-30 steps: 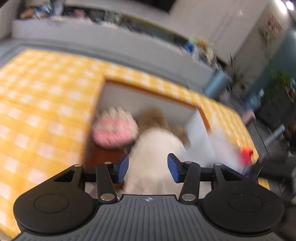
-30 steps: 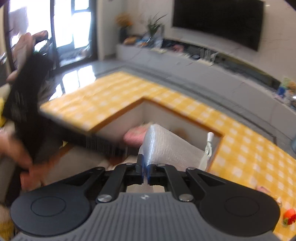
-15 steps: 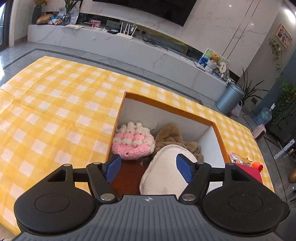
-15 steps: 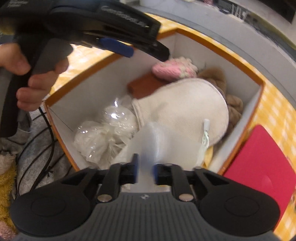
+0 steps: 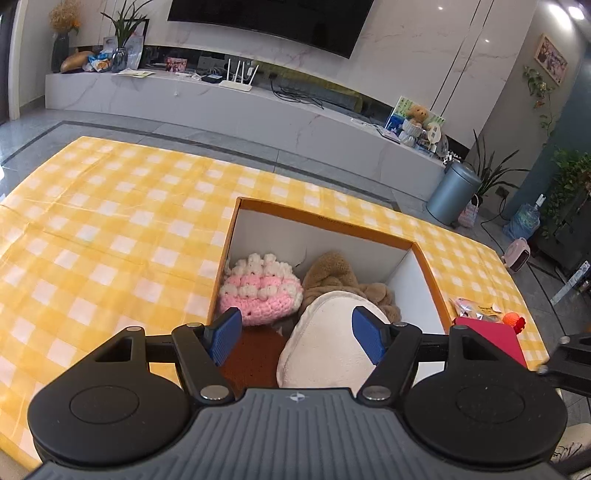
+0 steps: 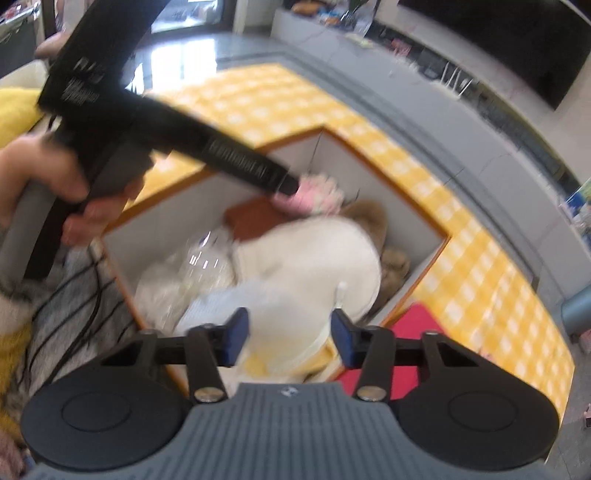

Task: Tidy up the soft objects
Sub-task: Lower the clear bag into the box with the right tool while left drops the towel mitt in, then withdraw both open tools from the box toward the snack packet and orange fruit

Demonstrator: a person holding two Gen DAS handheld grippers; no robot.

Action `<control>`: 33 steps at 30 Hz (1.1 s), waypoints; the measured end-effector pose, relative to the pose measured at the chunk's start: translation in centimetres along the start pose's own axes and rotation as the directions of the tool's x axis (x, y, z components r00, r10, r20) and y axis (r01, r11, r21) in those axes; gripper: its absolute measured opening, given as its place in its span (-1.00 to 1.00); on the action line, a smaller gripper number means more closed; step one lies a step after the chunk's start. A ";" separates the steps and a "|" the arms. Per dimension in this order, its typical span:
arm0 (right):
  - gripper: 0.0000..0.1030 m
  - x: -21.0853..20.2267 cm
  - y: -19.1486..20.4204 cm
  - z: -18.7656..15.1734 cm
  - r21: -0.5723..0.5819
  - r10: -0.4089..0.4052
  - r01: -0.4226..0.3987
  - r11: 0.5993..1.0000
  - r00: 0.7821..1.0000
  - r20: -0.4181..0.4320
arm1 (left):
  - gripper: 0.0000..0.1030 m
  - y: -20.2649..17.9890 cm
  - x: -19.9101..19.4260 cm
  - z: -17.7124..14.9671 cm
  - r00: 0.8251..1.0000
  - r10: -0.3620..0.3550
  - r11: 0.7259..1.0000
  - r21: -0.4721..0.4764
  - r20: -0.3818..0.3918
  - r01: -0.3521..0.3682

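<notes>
Tilting down over the box [image 6: 428, 254], the right gripper [image 6: 290, 336] is opening.

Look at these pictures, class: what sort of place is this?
Most likely a home living room: a wall-mounted television above a long marble media bench, with potted plants beside it.

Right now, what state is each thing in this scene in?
Orange-rimmed white cardboard box: open, partly filled.
Pink-and-white crocheted cushion: lying in box's far corner.
Cream plush pad: lying in box.
White bubble-wrap pouch: lying in box, unpinched.
Left tongs: open, empty.
Right tongs: opening above pouch.
</notes>
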State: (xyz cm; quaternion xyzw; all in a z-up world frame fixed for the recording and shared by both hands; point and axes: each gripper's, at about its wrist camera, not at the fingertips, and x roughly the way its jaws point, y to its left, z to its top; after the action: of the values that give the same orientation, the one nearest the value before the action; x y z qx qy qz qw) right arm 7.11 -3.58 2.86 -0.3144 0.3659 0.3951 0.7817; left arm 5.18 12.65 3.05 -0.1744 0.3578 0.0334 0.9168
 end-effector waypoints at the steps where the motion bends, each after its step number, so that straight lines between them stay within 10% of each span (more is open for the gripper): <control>1: -0.71 0.6 0.3 0.1 -0.015 -0.017 0.017 1.000 1.000 0.002 | 0.56 0.0 0.0 0.0 1.000 -0.002 1.000 -0.001 0.000 0.002; 5: -1.00 4.5 1.0 0.7 -0.038 -0.006 0.004 0.999 0.999 -0.053 | 0.56 0.1 0.4 0.0 1.000 0.009 1.000 -0.006 -0.016 -0.009; 21: -0.92 10.5 1.1 -0.6 -0.052 0.004 -0.018 0.998 0.968 -0.250 | 0.56 0.2 0.8 0.0 1.000 0.007 1.000 0.006 -0.027 -0.007; 25: -0.10 8.0 0.8 -0.1 -0.005 0.013 -0.014 1.000 0.984 -0.179 | 0.56 0.2 0.6 0.1 1.000 0.006 1.000 -0.001 -0.018 -0.006; 33: 0.78 3.0 -0.1 0.6 0.093 0.069 -0.065 0.993 0.997 -0.032 | 0.57 0.2 -0.1 0.1 1.000 -0.007 1.000 -0.001 0.013 0.007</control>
State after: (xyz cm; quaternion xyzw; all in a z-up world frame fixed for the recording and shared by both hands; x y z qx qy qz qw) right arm 8.61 -2.00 0.77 -0.2725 0.4079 0.3982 0.7751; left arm 5.19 12.87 3.15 -0.1760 0.3513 0.0313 0.9190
